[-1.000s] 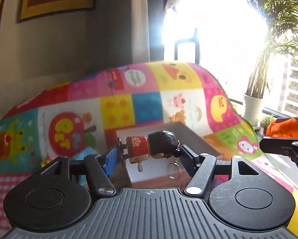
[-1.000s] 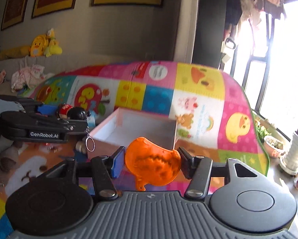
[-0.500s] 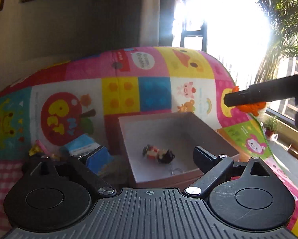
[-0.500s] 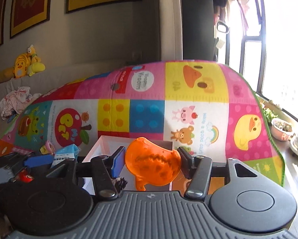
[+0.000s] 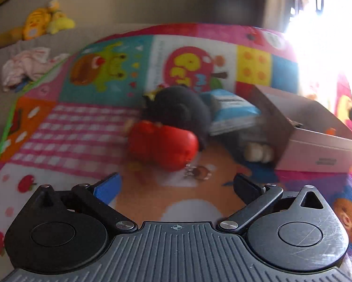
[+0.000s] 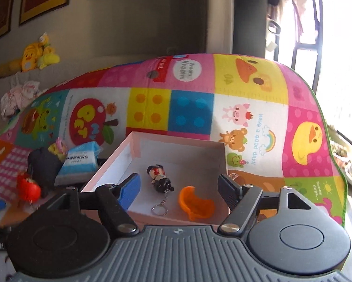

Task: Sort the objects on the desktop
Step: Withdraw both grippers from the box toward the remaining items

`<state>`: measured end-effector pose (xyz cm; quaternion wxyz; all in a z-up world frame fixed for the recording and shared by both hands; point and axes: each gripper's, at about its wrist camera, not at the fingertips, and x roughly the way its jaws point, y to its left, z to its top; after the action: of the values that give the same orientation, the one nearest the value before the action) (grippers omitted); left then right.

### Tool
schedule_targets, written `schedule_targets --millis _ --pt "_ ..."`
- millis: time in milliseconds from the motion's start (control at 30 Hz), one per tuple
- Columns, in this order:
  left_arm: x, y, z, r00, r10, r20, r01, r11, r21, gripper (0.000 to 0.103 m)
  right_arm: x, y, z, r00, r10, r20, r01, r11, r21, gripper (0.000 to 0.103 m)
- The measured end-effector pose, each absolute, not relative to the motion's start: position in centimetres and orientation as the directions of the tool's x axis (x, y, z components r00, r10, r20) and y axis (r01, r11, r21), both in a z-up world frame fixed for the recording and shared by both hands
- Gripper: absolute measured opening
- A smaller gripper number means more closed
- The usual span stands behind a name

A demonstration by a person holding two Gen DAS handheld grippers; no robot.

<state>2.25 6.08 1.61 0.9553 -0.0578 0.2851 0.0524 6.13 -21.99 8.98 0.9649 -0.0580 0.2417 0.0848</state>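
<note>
A pink box (image 6: 176, 145) sits on the colourful play mat. Inside it lie a doll keychain (image 6: 160, 179) and an orange duck-shaped mould (image 6: 196, 203). My right gripper (image 6: 178, 191) is open and empty just above the box's near edge. My left gripper (image 5: 176, 186) is open and empty, low over the mat, facing a red toy (image 5: 163, 144) with a black round object (image 5: 179, 110) behind it and a blue tissue pack (image 5: 232, 114). The box (image 5: 317, 141) stands to its right. The red toy (image 6: 29, 188), black object (image 6: 43, 164) and tissue pack (image 6: 80, 162) also show left of the box.
A small cream object (image 5: 258, 152) lies by the box's left wall and a metal ring (image 5: 198, 172) lies on the mat. A yellow-pink toy (image 6: 57, 149) sits behind the black object. Plush toys (image 6: 37, 56) and clothes (image 6: 18, 96) lie on the sofa behind. A window is at right.
My left gripper dropped the doll keychain into the box and swung left toward the red toy. My right gripper opened and let the orange mould fall into the box.
</note>
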Motion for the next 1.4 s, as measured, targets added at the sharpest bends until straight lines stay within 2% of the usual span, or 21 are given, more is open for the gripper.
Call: schedule_targets --millis 33,67,133,233,367,467,500,567,633,700,1000,1200,1300,1400 --pt "2.4 6.6 1.7 0.825 0.098 -0.557 -0.178 0.98 -0.091 0.103 5.2 -20.7 8.5 0.87 0.142 -0.472 -0.224 0.967 -0.121 0.071" --pt "2.4 7.0 1.7 0.824 0.108 -0.557 -0.198 0.975 -0.103 0.103 4.5 -19.5 8.0 0.871 0.148 -0.469 -0.25 0.955 -0.162 0.062" --pt "2.1 7.8 1.6 0.829 0.093 -0.551 -0.207 0.967 -0.149 0.103 3.3 -16.4 7.0 0.858 0.184 -0.48 -0.329 0.914 -0.238 0.052" --pt "1.5 8.8 1.7 0.844 0.113 -0.524 -0.25 0.948 -0.199 0.103 2.4 -12.2 5.2 0.844 0.227 -0.487 -0.421 0.842 -0.337 0.05" --pt "0.5 9.7 1.9 0.872 0.128 -0.472 -0.277 0.925 -0.261 0.103 3.1 -7.3 2.8 0.856 0.212 -0.471 -0.447 0.761 -0.469 0.049" --pt "0.4 10.4 1.9 0.878 0.122 -0.463 -0.287 0.909 -0.303 0.103 4.3 -4.6 1.3 0.866 0.185 -0.465 -0.447 0.702 -0.554 0.048" --pt "0.5 10.6 1.8 0.875 0.118 -0.469 -0.291 0.904 -0.315 0.103 4.9 -3.8 0.7 0.868 0.168 -0.467 -0.445 0.681 -0.581 0.046" --pt "0.6 11.0 1.7 0.873 0.105 -0.476 -0.293 0.894 -0.34 0.103 5.9 -2.9 -0.4 0.867 0.136 -0.479 -0.442 0.653 -0.615 0.035" --pt "0.5 11.3 1.5 0.872 0.101 -0.478 -0.298 0.885 -0.357 0.103 6.8 -2.3 -1.4 0.855 0.105 -0.507 -0.451 0.632 -0.63 0.031" --pt "0.5 11.5 1.4 0.87 0.097 -0.484 -0.301 0.881 -0.365 0.103 6.6 -2.0 -2.0 0.866 0.1 -0.491 -0.442 0.613 -0.655 0.028" --pt "0.5 11.4 1.3 0.87 0.096 -0.484 -0.298 0.884 -0.36 0.103 0.7 -5.7 1.3 0.861 0.187 -0.472 -0.466 0.662 -0.587 0.027" --pt "0.6 9.6 1.7 0.879 0.079 -0.471 -0.233 0.932 -0.278 0.103 -0.9 -11.8 2.0 0.87 0.07 -0.488 -0.366 0.754 -0.545 0.027" --pt "0.7 8.3 2.0 0.885 0.07 -0.46 -0.188 0.958 -0.216 0.103 -0.1 -14.2 2.0 0.853 0.038 -0.521 -0.321 0.826 -0.464 0.027" --pt "1.0 7.2 2.4 0.891 0.042 -0.453 -0.124 0.981 -0.152 0.103 0.0 -16.2 2.2 0.839 0.059 -0.54 -0.29 0.889 -0.354 0.038"
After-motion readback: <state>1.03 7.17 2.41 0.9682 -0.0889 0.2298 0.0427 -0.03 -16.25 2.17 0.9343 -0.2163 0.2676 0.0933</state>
